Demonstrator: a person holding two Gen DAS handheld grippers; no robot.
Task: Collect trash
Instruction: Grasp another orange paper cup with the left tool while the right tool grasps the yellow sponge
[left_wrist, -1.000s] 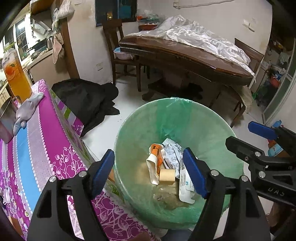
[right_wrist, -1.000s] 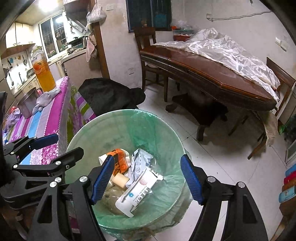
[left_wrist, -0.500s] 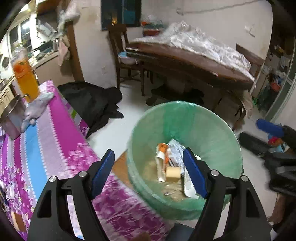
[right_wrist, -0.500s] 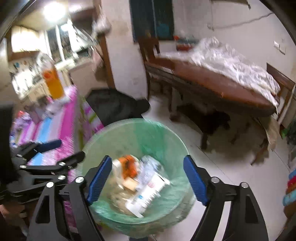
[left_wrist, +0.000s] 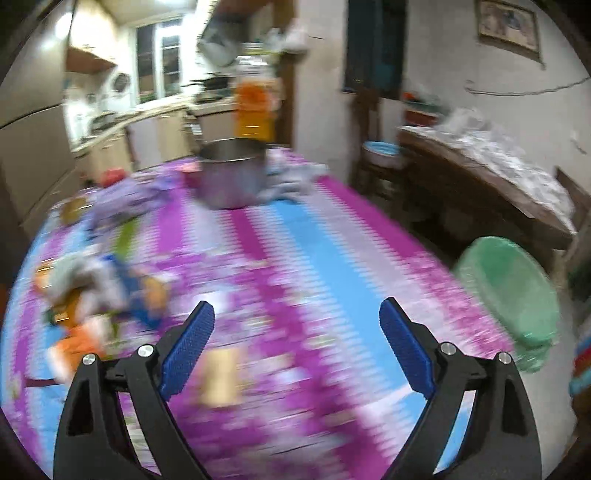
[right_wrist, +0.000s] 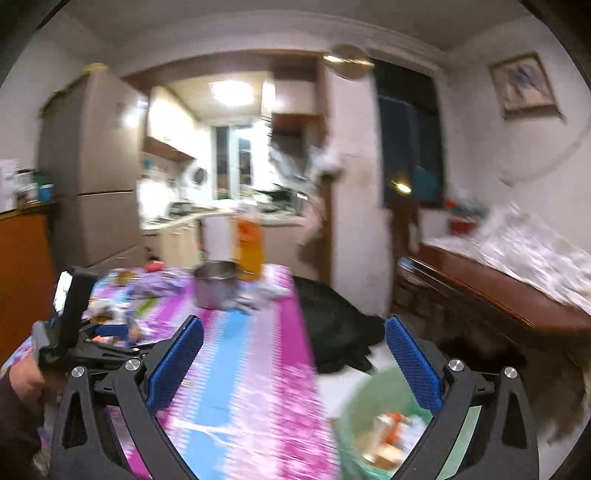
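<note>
Reaching next for scraps (left_wrist: 99, 295) heaped on table's (left_wrist: 314, 258) left side, near edge; tan piece (left_wrist: 219, 376) lies closest. Left claw (left_wrist: 295, 343) hovers over cloth, jaws wide, empty. Right claw (right_wrist: 293, 363) likewise wide, empty, above bin (right_wrist: 369, 435) beside table. Best slow down, line pads either side of one piece. Pot (left_wrist: 232, 177) well clear behind.
</note>
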